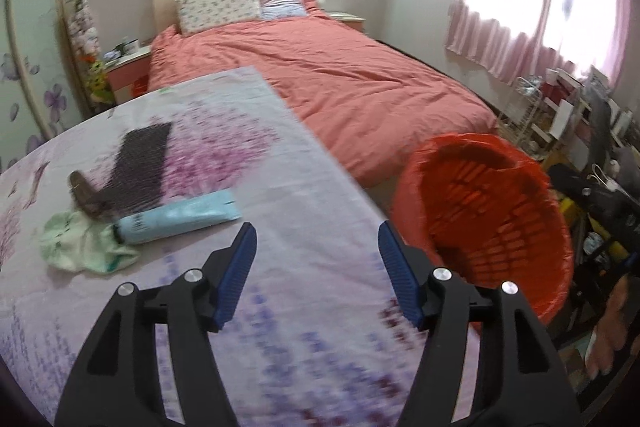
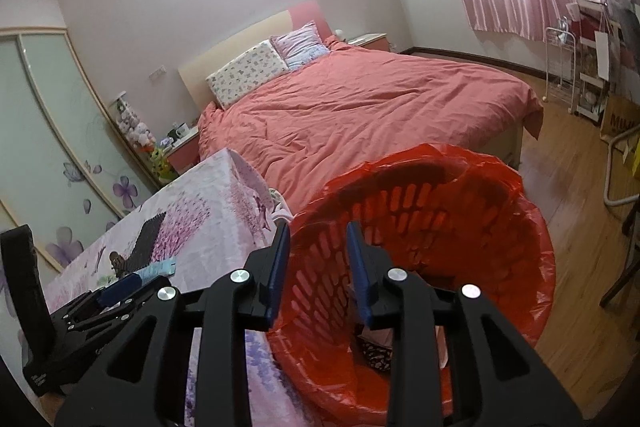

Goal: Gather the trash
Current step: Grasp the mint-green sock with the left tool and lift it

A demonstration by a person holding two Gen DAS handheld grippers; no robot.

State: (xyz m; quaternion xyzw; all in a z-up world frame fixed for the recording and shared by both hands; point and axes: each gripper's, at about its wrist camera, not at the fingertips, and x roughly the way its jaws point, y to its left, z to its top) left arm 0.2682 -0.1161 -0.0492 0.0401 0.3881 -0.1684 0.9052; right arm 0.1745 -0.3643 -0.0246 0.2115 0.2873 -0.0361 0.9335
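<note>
The surface (image 1: 304,211) wears a floral cloth in pink and lilac and stands at the foot corner of a bed (image 1: 352,83) with a salmon duvet and 2 pillows (image 1: 240,5); pink curtains (image 1: 516,15) glow at the window, a wardrobe with flower-printed glass doors (image 2: 52,131) runs along one wall, and the floor (image 2: 580,227) is wood. On the surface lie a pale blue tube (image 1: 180,219), a crumpled pale green cloth or paper (image 1: 84,247) touching the tube's cap end, a brown item (image 1: 86,197) too blurred to identify, and a dark mesh-patterned flat piece (image 1: 142,163). Just beside the surface's edge stands a red slatted bin (image 2: 436,247) lined with a red plastic bag; some crumpled items lie at its bottom (image 2: 376,347). The left tool (image 1: 316,275) hovers over the cloth with its blue pads (image 1: 236,275) spread wide and nothing between them, the tube just beyond its left pad. The right tool (image 2: 318,267) is poised over the bin's mouth, its pads parted a little and gripping nothing. A cardboard box (image 2: 620,123) by the far shelving shows letters beginning "MI", the rest cut off.
</note>
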